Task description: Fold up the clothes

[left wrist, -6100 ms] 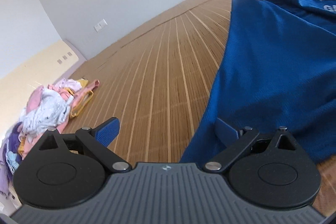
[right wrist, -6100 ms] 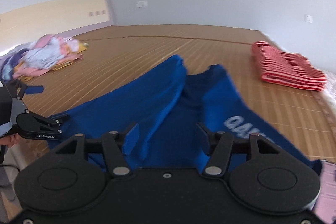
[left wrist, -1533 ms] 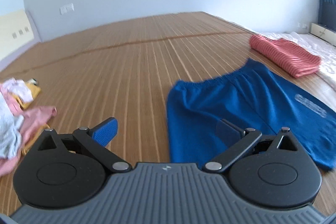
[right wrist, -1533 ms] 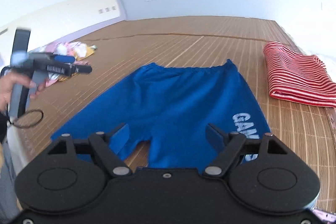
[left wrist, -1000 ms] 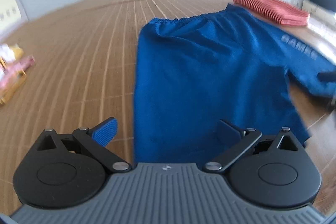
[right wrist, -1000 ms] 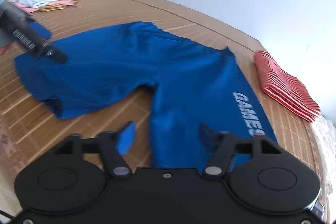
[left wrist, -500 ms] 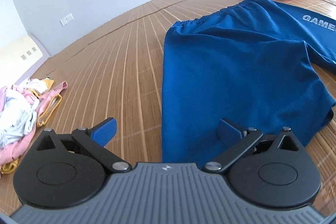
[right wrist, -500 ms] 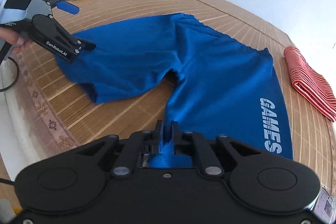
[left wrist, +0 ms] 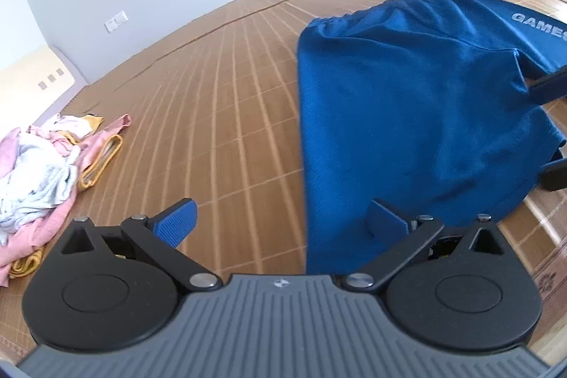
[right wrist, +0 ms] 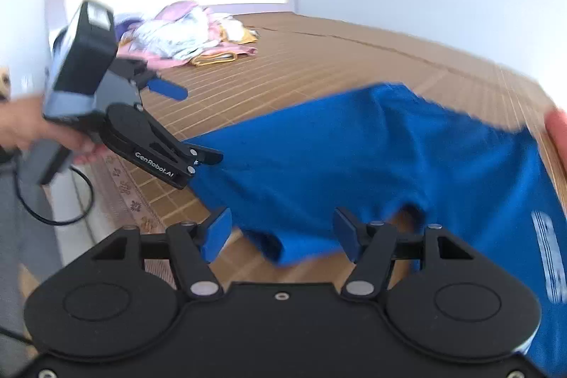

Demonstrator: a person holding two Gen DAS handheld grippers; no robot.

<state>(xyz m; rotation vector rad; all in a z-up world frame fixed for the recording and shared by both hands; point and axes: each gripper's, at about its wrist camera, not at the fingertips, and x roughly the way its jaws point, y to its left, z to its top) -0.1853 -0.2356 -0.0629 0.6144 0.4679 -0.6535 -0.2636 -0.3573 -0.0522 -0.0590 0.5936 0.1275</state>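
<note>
Soft knit blue shorts [left wrist: 407, 116] lie flat on the slatted bamboo mat [left wrist: 219, 116]. Left gripper [left wrist: 280, 220] is spread wide and empty, right gripper [right wrist: 281, 231] is opening, with the hem just beyond its fingers.

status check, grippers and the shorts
Left gripper open, over the near hem. Right gripper opening, nothing pinched. Blue shorts spread flat on the mat, unfolded. Nothing in the way.
</note>
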